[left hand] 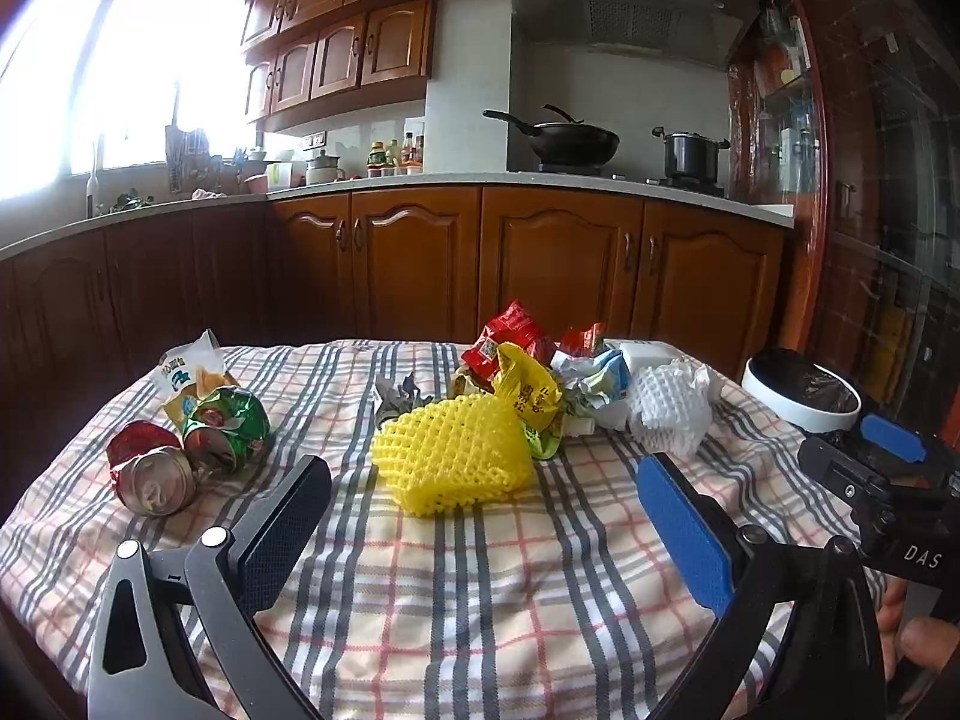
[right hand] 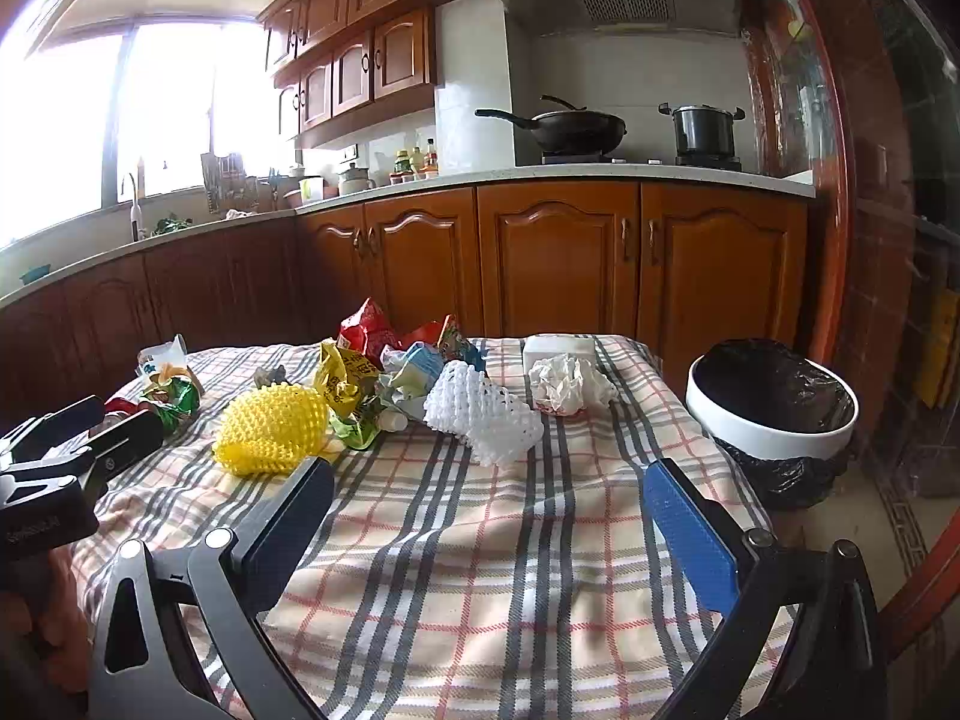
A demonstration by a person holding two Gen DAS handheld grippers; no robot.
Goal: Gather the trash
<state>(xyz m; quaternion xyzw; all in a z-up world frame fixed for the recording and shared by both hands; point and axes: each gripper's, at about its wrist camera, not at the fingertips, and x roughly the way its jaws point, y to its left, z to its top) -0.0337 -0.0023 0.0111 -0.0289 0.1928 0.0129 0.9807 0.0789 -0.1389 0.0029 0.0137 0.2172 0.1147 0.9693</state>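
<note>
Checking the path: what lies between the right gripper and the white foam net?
Only bare plaid tablecloth lies between the open right gripper and the white foam net, shown in the right wrist view.

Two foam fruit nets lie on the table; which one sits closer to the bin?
The white foam mesh net, right of the wrapper pile toward the black-lined white bin; the yellow foam mesh net lies left of the pile.

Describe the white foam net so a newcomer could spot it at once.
On the plaid-covered table, look toward the right, near the white bin. The white foam net lies beside the crumpled tissue; unlike the yellow foam net, it is white, with open mesh.
</note>
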